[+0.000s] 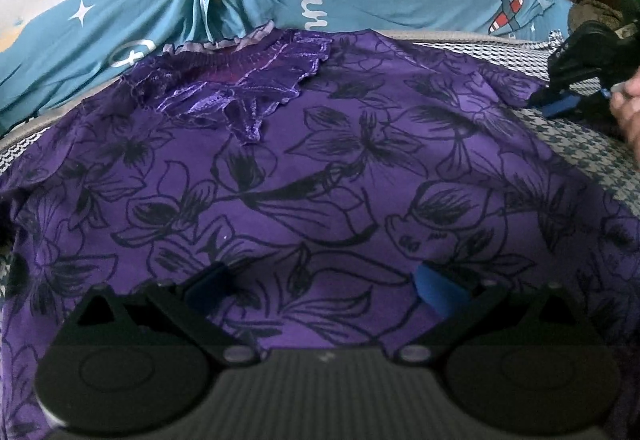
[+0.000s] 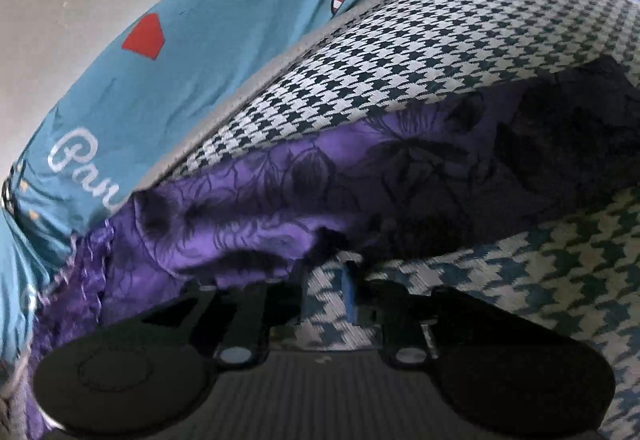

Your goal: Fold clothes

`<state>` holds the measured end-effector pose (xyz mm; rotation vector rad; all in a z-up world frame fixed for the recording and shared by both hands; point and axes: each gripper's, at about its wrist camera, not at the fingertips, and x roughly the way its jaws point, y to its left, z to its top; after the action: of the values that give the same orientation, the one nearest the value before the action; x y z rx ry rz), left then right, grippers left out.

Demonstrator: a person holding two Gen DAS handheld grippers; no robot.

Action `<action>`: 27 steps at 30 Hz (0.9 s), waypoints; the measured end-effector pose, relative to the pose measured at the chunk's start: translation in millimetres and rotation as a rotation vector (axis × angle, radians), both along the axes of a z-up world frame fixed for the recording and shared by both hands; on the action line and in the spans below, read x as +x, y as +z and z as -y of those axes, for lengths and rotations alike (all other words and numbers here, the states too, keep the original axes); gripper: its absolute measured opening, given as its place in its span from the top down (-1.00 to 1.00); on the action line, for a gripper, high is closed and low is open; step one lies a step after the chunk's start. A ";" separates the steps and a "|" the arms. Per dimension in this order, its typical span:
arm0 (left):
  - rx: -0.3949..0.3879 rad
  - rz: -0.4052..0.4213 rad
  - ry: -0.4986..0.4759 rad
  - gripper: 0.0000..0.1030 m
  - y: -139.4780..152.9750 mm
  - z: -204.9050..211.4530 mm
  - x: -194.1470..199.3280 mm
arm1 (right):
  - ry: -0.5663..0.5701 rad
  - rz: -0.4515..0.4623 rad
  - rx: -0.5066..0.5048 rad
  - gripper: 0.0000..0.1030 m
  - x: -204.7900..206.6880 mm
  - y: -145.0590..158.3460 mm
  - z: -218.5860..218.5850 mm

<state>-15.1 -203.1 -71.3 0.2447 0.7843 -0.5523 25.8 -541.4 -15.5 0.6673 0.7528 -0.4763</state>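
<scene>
Purple floral dress (image 1: 328,175) lies spread flat on the houndstooth cover (image 1: 580,143), no fold made yet, as the left wrist view shows; the left gripper (image 1: 320,288) hovers over it, jaws wide and empty. At the far sleeve sits the right gripper (image 1: 560,103), beside a hand (image 1: 630,107). Through the right wrist view, that gripper (image 2: 348,292) is narrowed at the sleeve's hem (image 2: 240,256); whether cloth is pinched cannot be told. Every fold seems left.
</scene>
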 end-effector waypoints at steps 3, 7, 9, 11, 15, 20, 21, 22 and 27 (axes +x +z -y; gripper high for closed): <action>-0.002 0.004 -0.002 -1.00 -0.6 -0.5 -0.5 | 0.032 0.004 -0.048 0.63 -6.8 7.1 -1.1; -0.005 0.008 -0.006 -1.00 -1.3 -0.7 -0.7 | 0.020 0.016 -0.137 0.63 -20.6 19.2 7.6; -0.006 0.009 -0.007 -1.00 -1.3 -0.8 -0.6 | -0.017 0.022 -0.167 0.62 -28.8 24.3 17.9; -0.005 0.010 -0.008 -1.00 -1.3 -0.7 -0.7 | -0.069 0.024 -0.194 0.58 -39.1 28.7 31.6; -0.004 0.012 -0.008 -1.00 -1.6 -0.6 -0.8 | -0.163 0.012 -0.250 0.43 -57.3 32.9 61.2; -0.004 0.014 -0.008 -1.00 -1.8 -0.7 -1.3 | -0.300 -0.007 -0.244 0.32 -81.2 30.1 98.3; -0.004 0.014 -0.008 -1.00 -1.8 -0.9 -1.2 | -0.330 -0.007 -0.239 0.31 -85.9 29.7 105.8; -0.005 0.013 -0.008 -1.00 -1.8 -1.1 -1.2 | -0.358 -0.008 -0.234 0.26 -90.3 29.2 112.6; -0.004 0.011 -0.007 -1.00 -1.3 -0.8 -0.6 | -0.468 -0.022 -0.222 0.19 -108.0 25.7 137.9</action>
<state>-15.7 -202.2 -72.6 0.2463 0.7717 -0.5588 -82.2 -679.2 10.2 0.6295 0.5498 -0.9819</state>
